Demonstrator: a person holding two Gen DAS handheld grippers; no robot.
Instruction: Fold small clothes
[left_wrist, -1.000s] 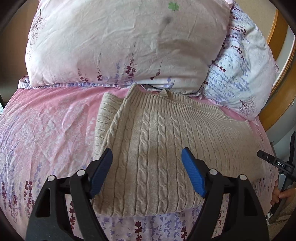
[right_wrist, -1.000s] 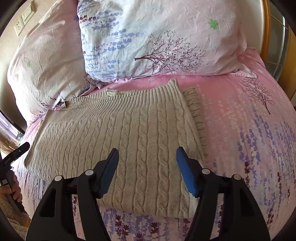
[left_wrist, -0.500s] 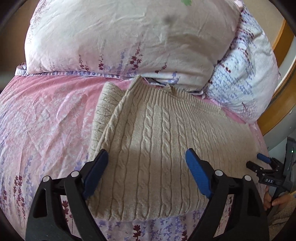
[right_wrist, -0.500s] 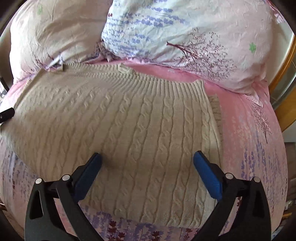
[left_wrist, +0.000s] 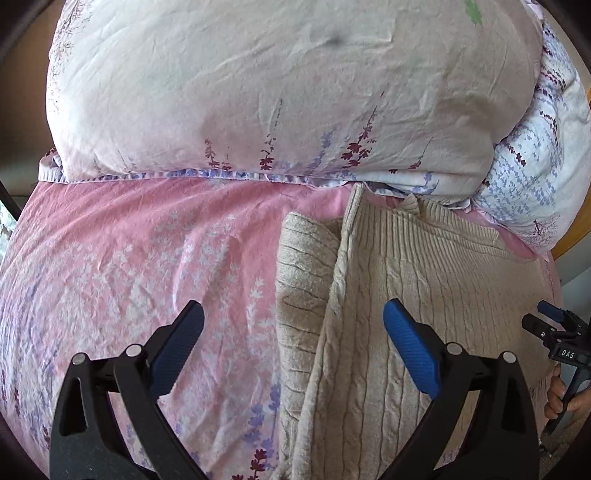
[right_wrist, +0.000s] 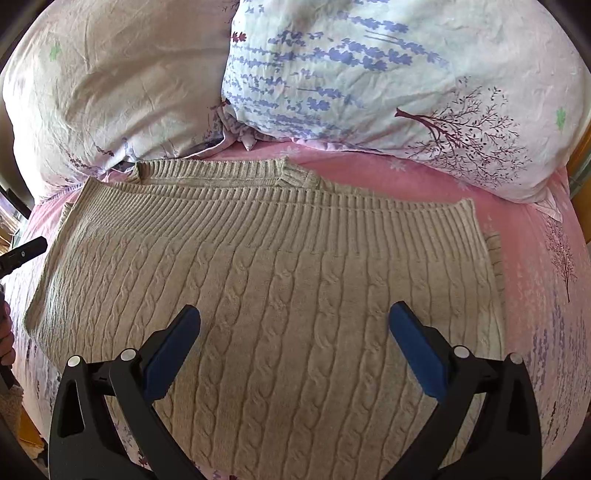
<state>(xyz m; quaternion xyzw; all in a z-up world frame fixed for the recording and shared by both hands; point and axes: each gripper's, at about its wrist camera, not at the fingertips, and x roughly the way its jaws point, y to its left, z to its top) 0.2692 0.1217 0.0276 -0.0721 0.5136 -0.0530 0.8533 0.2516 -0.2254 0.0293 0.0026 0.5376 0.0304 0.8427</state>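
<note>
Both claws wide open, nothing held
Your left claw (left_wrist: 293, 332) has just been opening over the beige cable-knit sweater's (right_wrist: 280, 295) edge; your right claw (right_wrist: 295, 332) hovers above it on the bed (left_wrist: 129, 258).

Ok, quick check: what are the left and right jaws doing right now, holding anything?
Left gripper: open, just opened wider, holding nothing, astride the edge of the sweater.
Right gripper: open wide, empty, over the sweater.
</note>
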